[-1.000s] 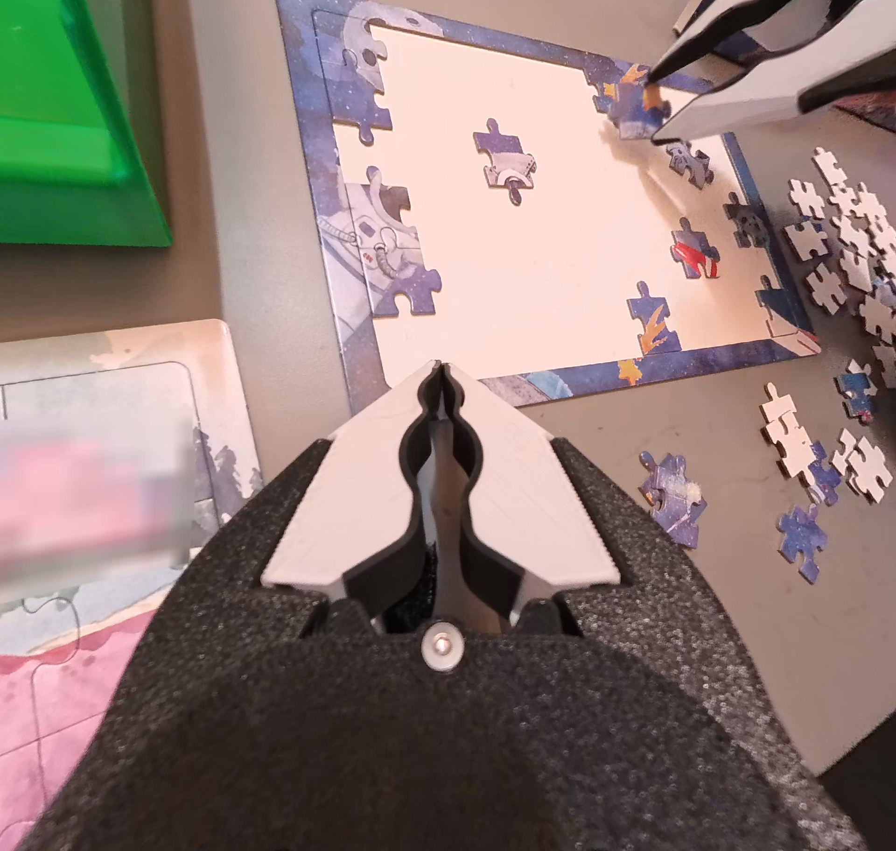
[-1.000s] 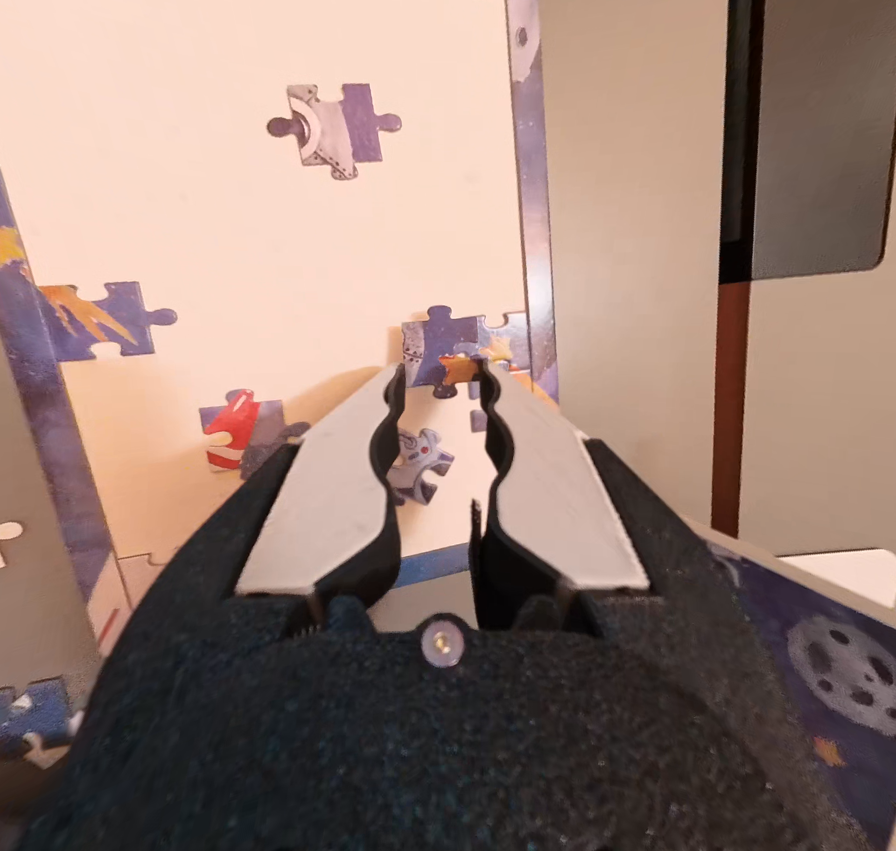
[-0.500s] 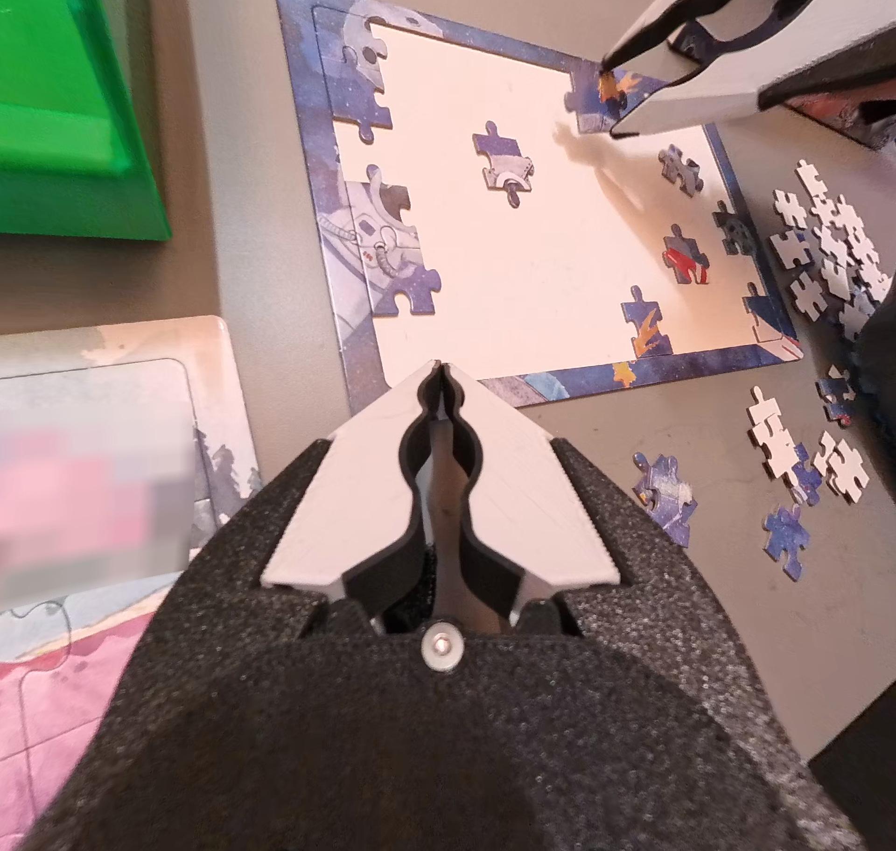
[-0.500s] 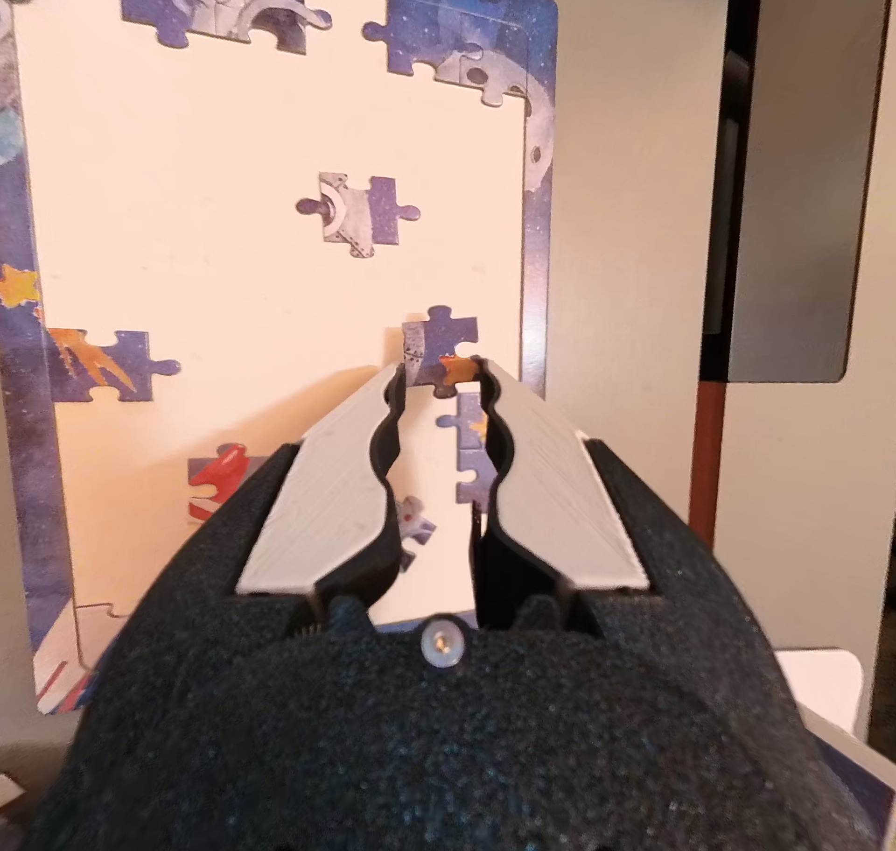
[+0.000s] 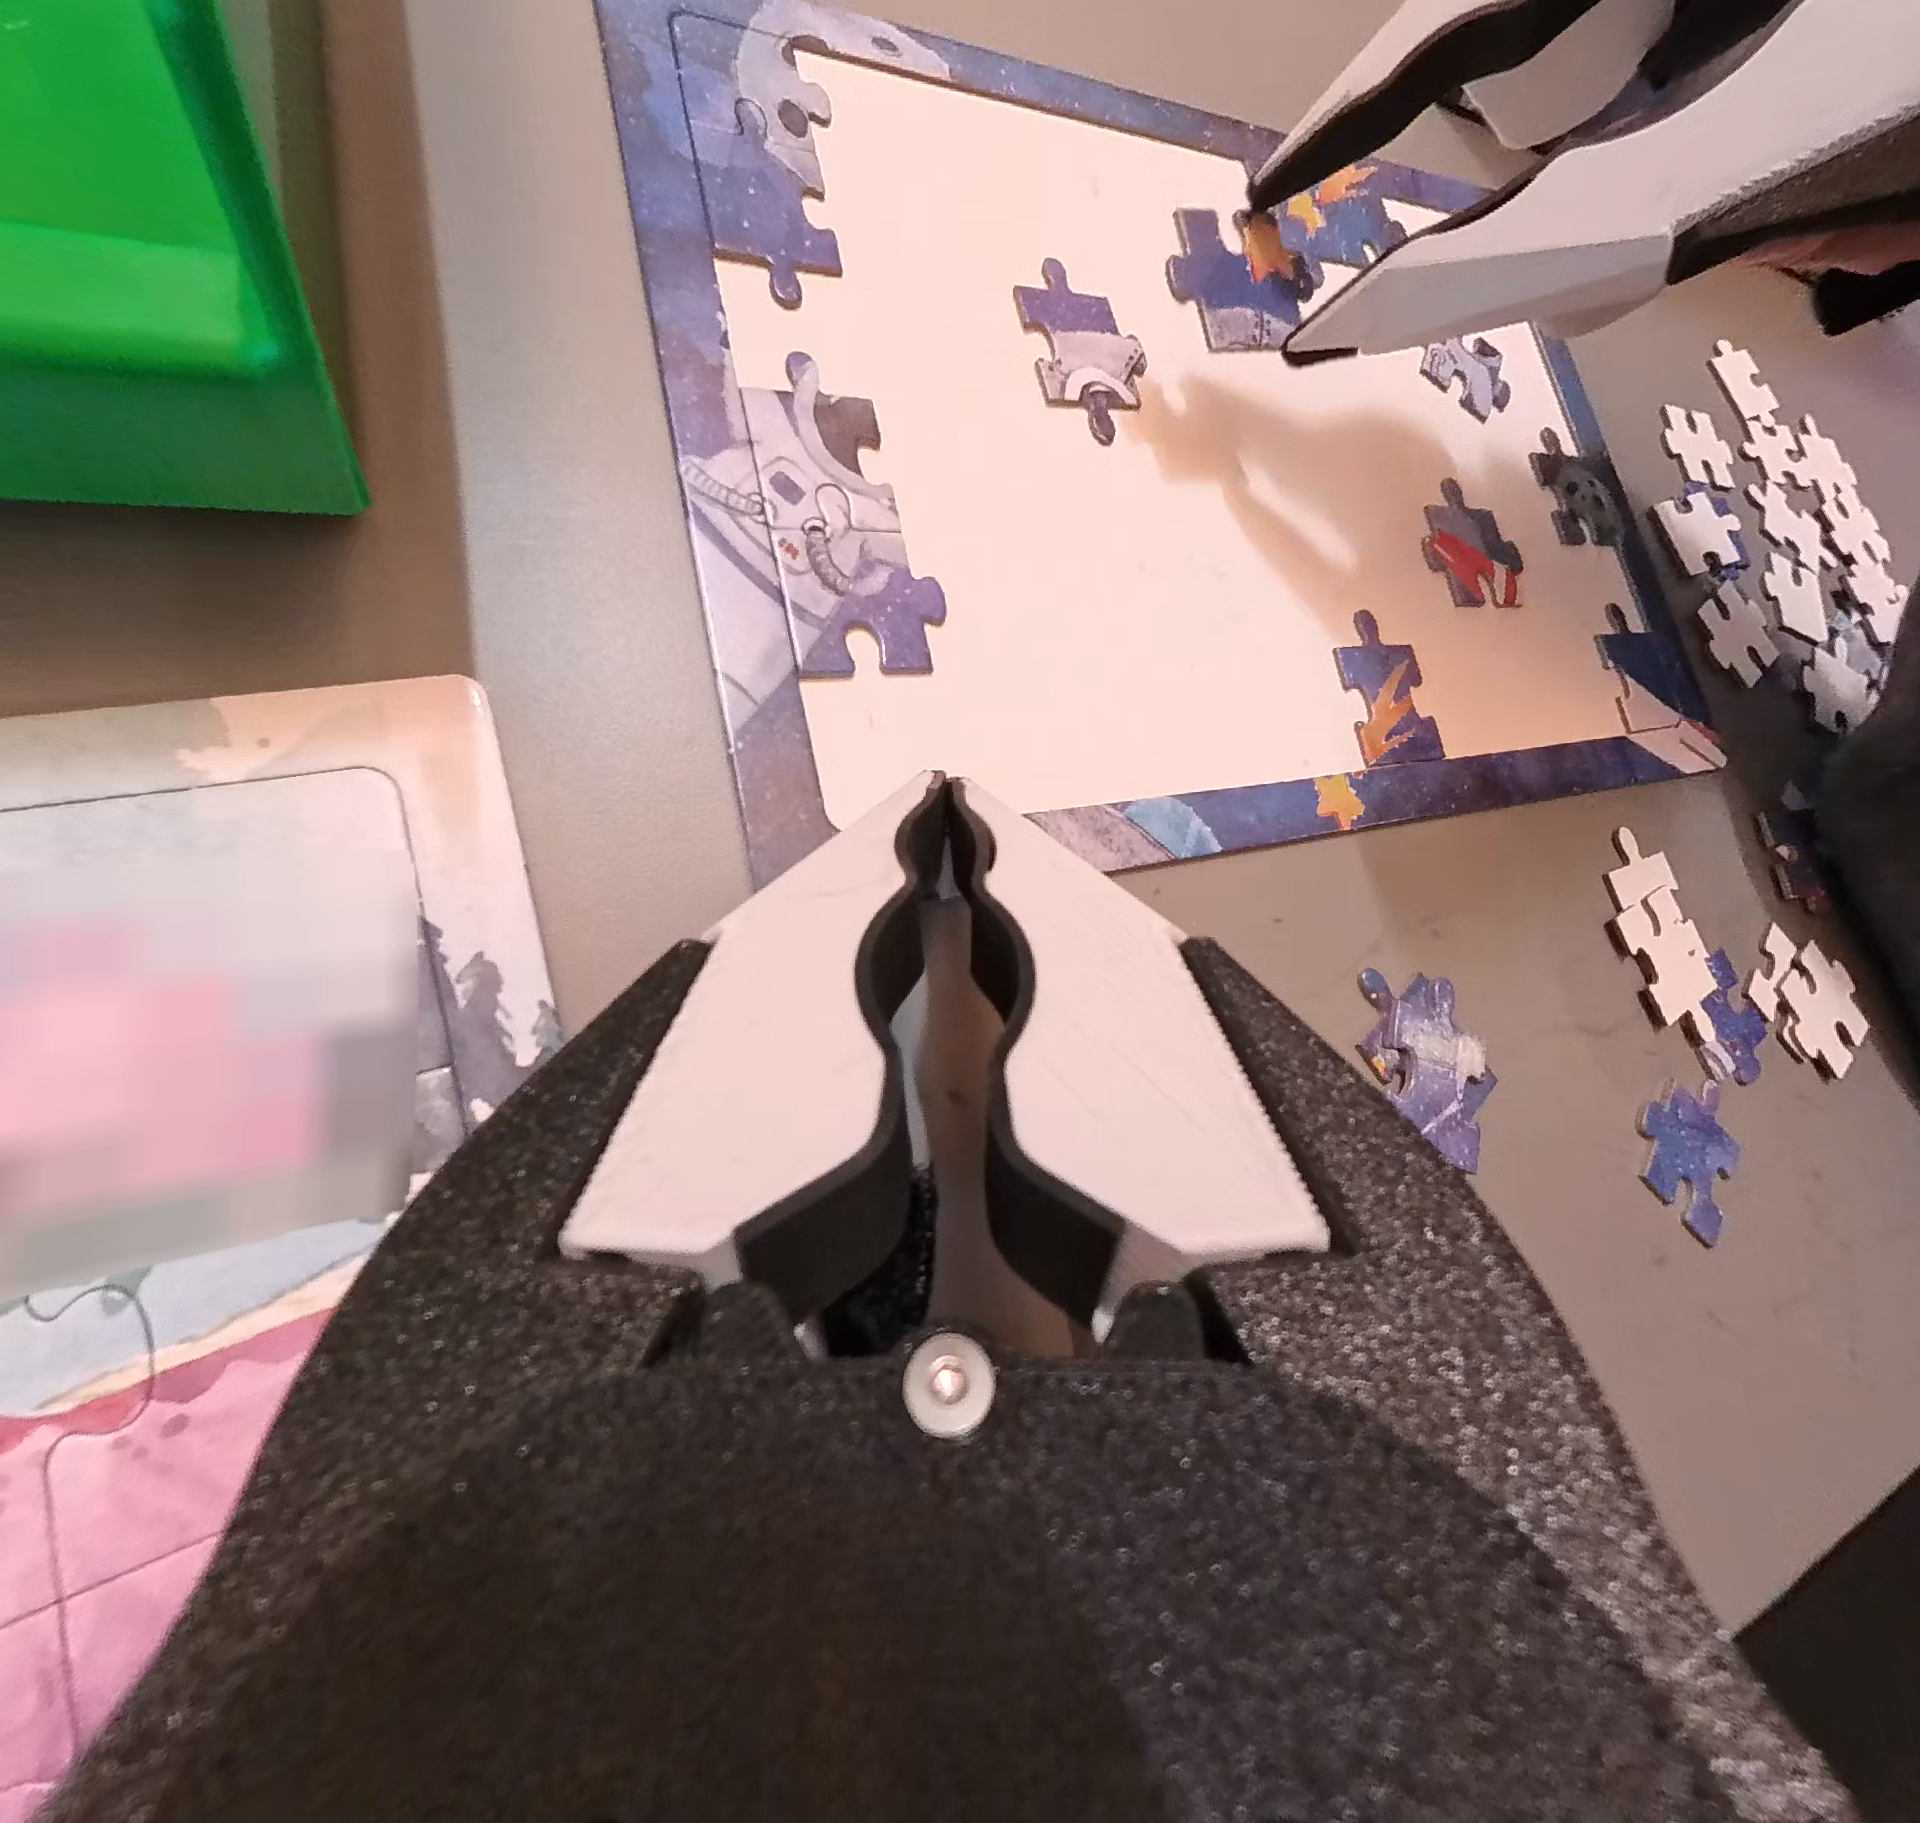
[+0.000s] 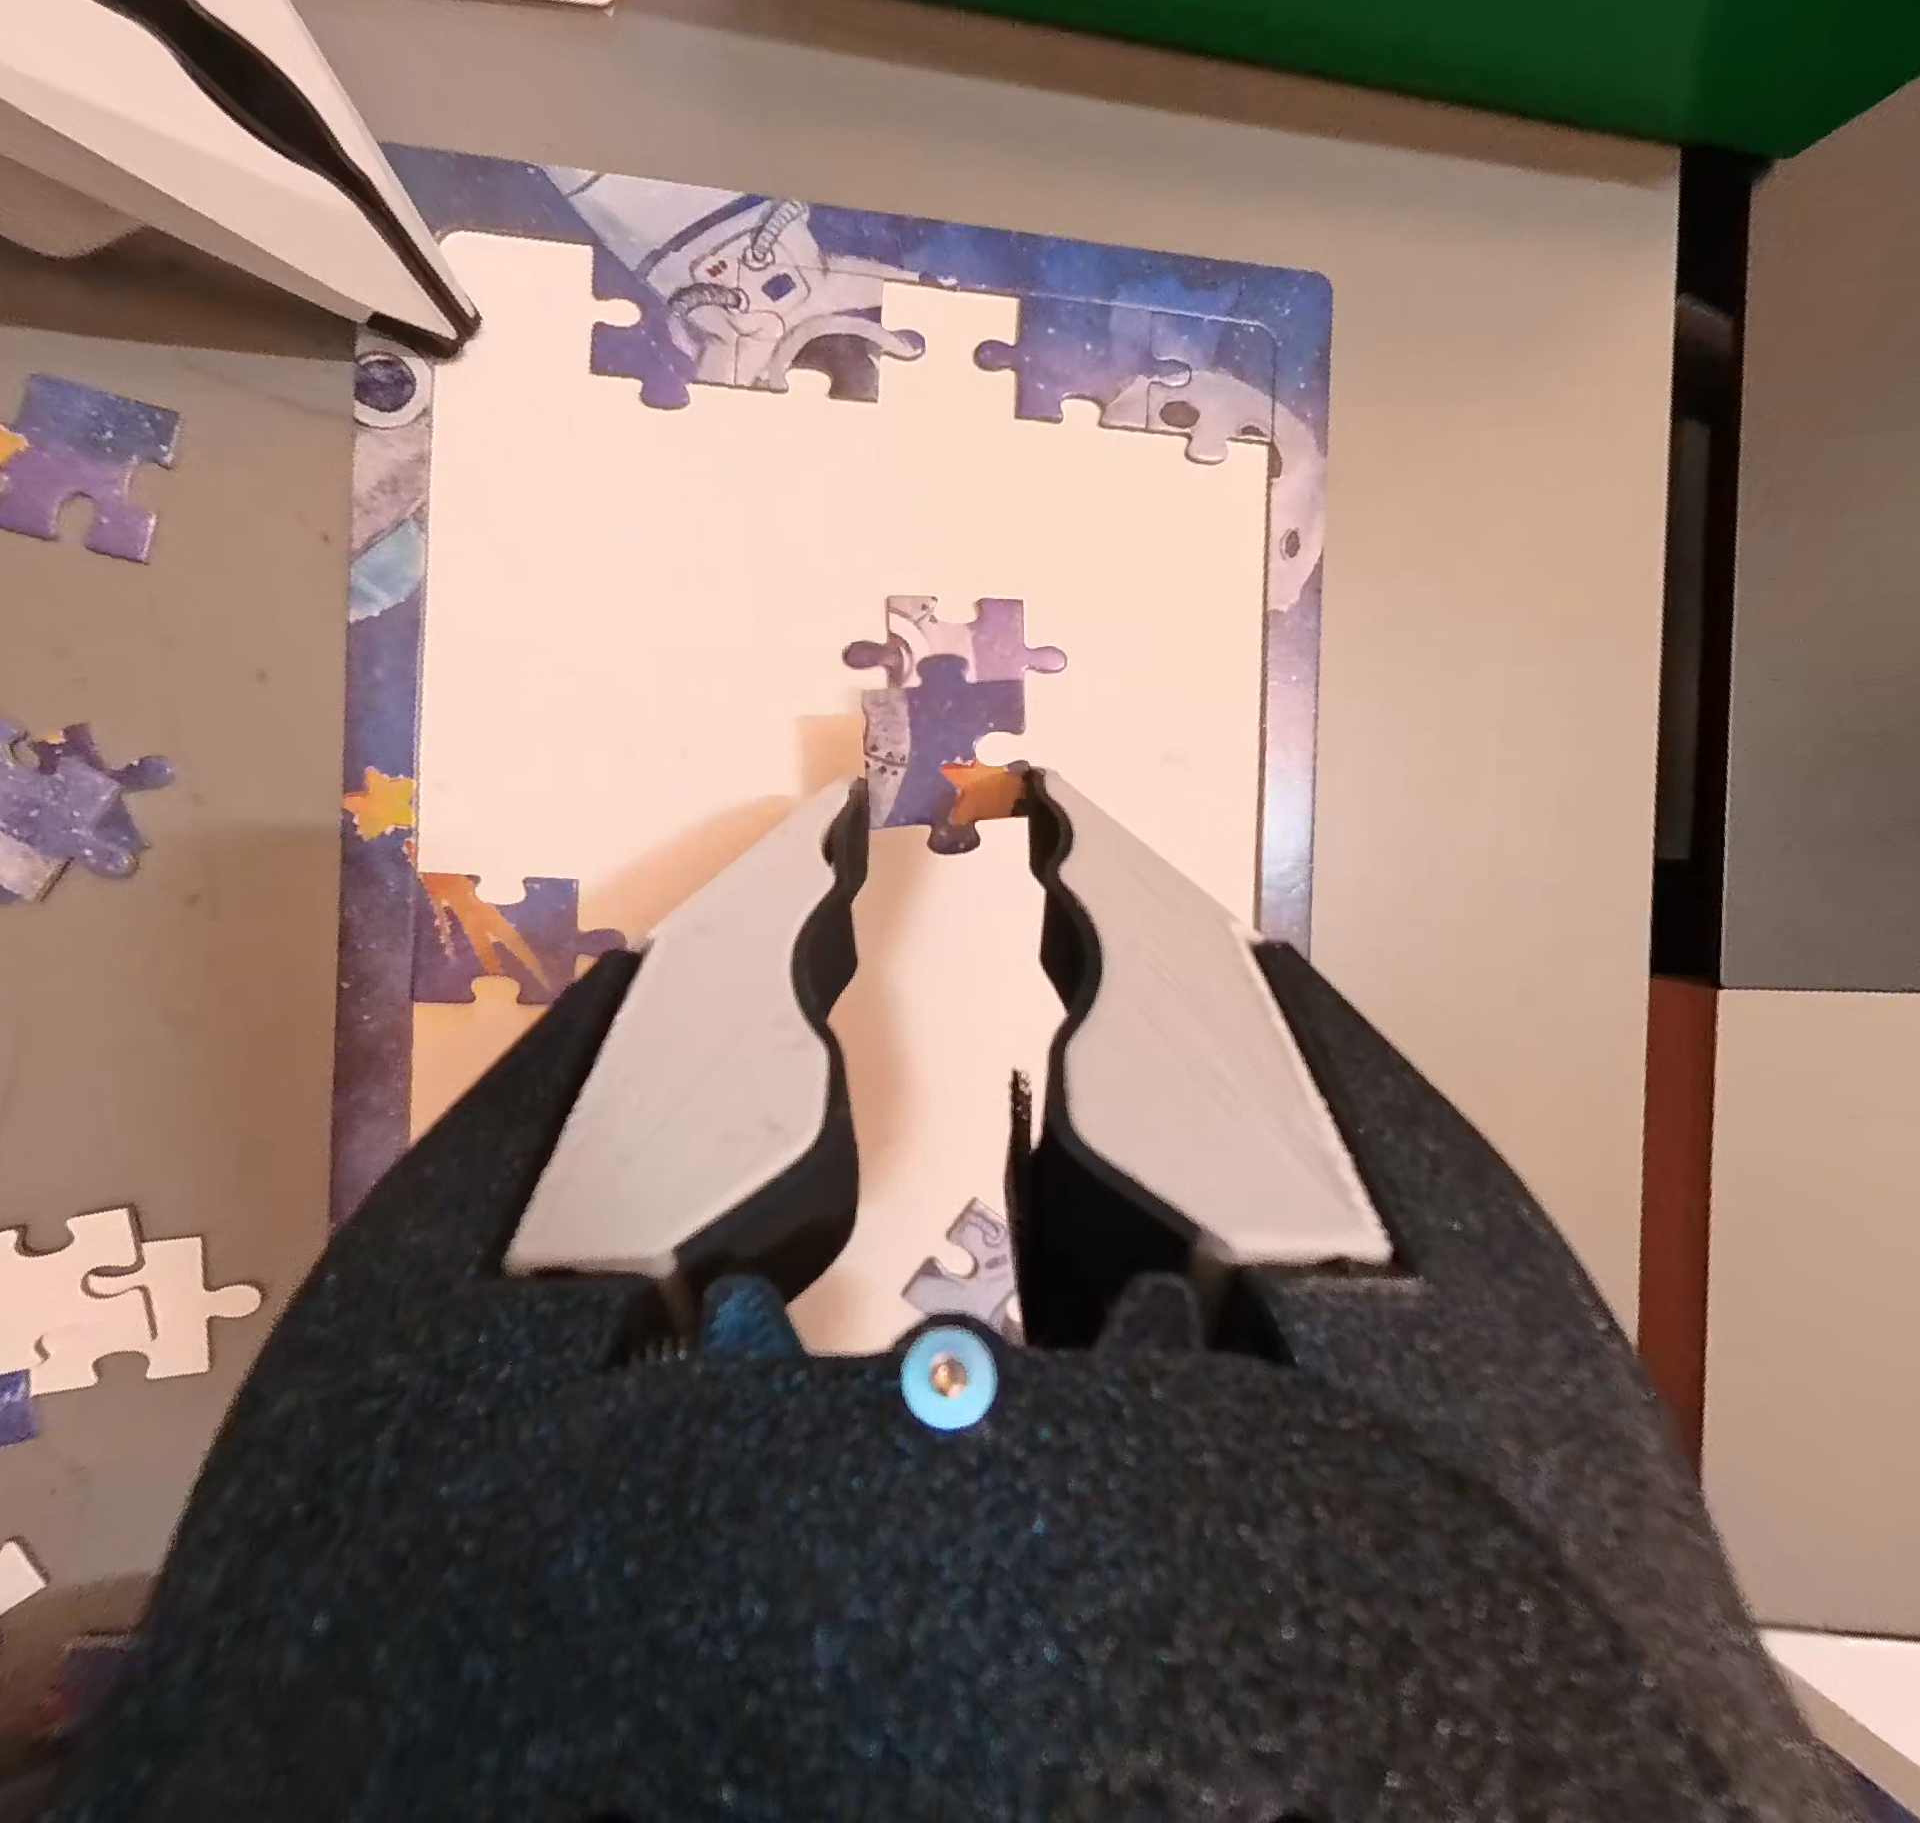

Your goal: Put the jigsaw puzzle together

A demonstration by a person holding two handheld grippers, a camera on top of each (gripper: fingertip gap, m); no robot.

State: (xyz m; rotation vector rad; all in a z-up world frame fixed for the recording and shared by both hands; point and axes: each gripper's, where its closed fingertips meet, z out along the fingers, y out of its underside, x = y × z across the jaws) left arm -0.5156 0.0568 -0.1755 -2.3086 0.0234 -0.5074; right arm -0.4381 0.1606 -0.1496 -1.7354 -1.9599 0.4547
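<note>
The puzzle tray [image 5: 665, 319] has a blue space border and a cream floor; it also shows in the right wrist view [image 6: 1294, 630]. Astronaut pieces [image 5: 810, 516] and corner pieces [image 5: 774, 173] sit along its left edge. My right gripper [image 6: 945, 786] is shut on a blue piece with an orange star [image 6: 935, 765] and holds it over the tray's middle. The held piece is right next to a grey-and-purple piece [image 6: 956, 641]. In the left wrist view it [image 5: 1236, 277] shows at the upper right. My left gripper [image 5: 943, 786] is shut and empty, near the tray's front edge.
Loose pieces lie in the tray: a red one [image 5: 1470, 547], a comet one [image 5: 1387, 693]. A pile of pieces, mostly white backs up [image 5: 1787, 547], lies right of the tray, with blue ones [image 5: 1429, 1056] in front. A green box [image 5: 135, 215] stands left; another puzzle board [image 5: 447, 838] lies below it. Tip to tip, the grippers are about 15 cm apart.
My right gripper has carried the star piece from the tray's far right corner in towards the middle, up to the grey-and-purple piece. My left gripper has stayed shut and still.
</note>
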